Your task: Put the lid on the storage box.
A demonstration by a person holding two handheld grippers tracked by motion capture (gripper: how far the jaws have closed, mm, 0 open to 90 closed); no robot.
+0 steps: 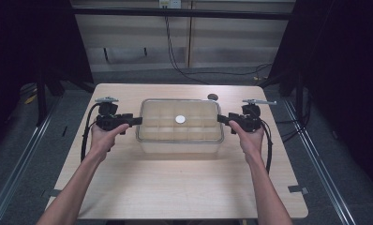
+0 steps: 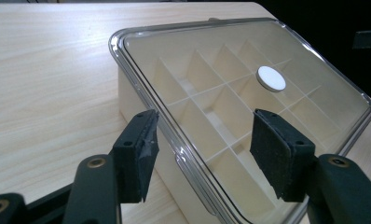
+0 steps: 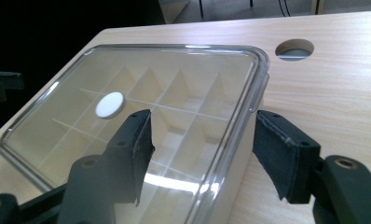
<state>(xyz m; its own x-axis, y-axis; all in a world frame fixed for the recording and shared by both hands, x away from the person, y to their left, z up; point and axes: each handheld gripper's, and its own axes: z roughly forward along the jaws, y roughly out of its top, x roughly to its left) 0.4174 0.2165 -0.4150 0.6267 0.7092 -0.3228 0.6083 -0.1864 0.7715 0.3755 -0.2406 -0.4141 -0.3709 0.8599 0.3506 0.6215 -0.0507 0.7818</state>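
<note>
Clear glossy lid (image 1: 180, 120) tops a rectangular cream compartment box (image 2: 141, 112); both grippers' foam-padded jaws gape, empty.

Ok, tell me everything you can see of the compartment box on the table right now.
The compartment box is a cream, plastic-looking rectangular tray split by thin dividers into a grid of cells that look empty. A clear lid with rounded corners sits closed on top, with a white round disc at its middle. It sits level in the middle of the wooden table. The left gripper and right gripper stand at its short ends, jaws open astride the lid's rim, pads not pressing.
</note>
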